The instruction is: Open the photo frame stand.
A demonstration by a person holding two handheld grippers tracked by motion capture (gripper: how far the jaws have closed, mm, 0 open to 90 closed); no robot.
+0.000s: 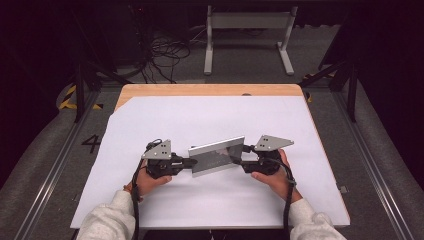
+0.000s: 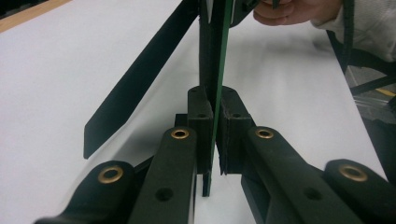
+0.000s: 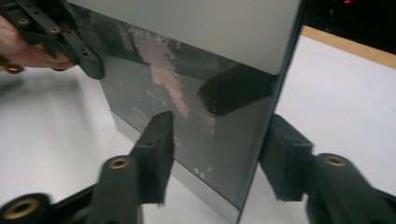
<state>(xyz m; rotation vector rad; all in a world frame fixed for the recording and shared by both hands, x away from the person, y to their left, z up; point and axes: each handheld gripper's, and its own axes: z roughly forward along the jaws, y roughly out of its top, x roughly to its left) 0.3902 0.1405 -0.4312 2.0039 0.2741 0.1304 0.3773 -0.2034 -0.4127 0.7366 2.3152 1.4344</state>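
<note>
White sheet (image 1: 200,120) over wood table (image 1: 210,90); left tongs (image 1: 192,161) clamp panel (image 1: 217,156); right tongs (image 1: 239,161) open astride.

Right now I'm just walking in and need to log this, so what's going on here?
A person holds a flat silver panel on edge above the white table, one gripper at each end. The left gripper is clamped shut on its edge. The right gripper has its jaws either side of the panel, not pressing on it.
</note>
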